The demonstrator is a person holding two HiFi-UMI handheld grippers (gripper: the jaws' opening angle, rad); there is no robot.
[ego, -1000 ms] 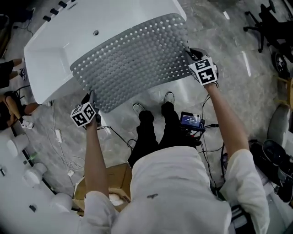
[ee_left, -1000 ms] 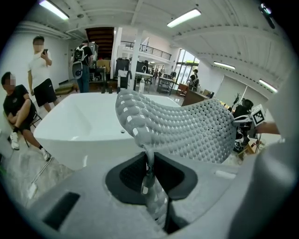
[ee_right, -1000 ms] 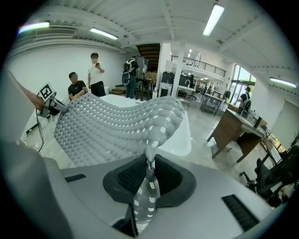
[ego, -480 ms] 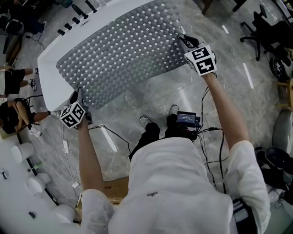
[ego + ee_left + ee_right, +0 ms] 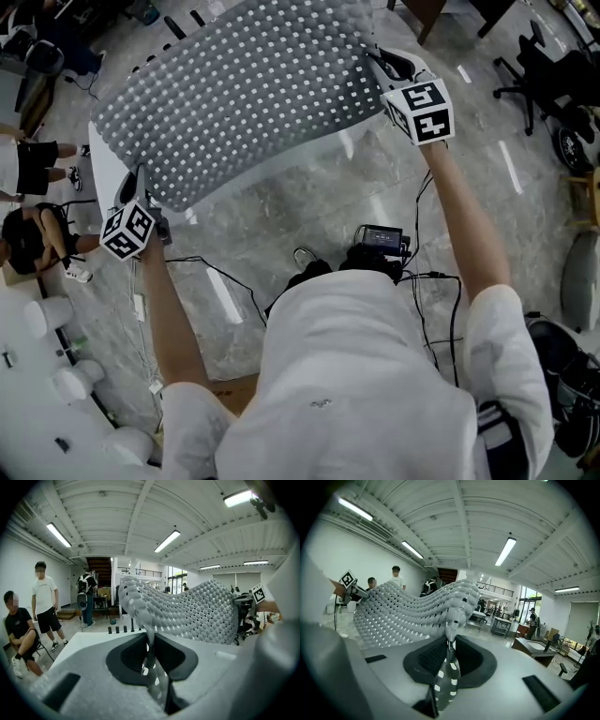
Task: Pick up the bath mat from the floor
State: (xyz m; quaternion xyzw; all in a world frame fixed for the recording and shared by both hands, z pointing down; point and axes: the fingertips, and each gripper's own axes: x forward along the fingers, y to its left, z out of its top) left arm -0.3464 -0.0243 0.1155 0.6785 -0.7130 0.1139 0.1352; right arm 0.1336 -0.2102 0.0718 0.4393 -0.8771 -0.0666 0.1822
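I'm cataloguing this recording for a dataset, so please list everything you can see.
bath mat: one, grey, perforated, raised and stretched between both grippers
bathtub: one, white, mostly hidden behind the mat
floor: grey, marbled
office chair: one, black, upper right
screen device: one, black, cabled, centre of the head view
seated bystander: one, black top, far left
left gripper: shut on the mat's left corner
right gripper: shut on its right corner

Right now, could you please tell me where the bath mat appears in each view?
Head view: bath mat spans the top, between left gripper and right gripper.
Left gripper view: from the jaws, spreading right.
Right gripper view: from the jaws, spreading left.
Shared landmark: the right gripper's marker cube, far right in the left gripper view.
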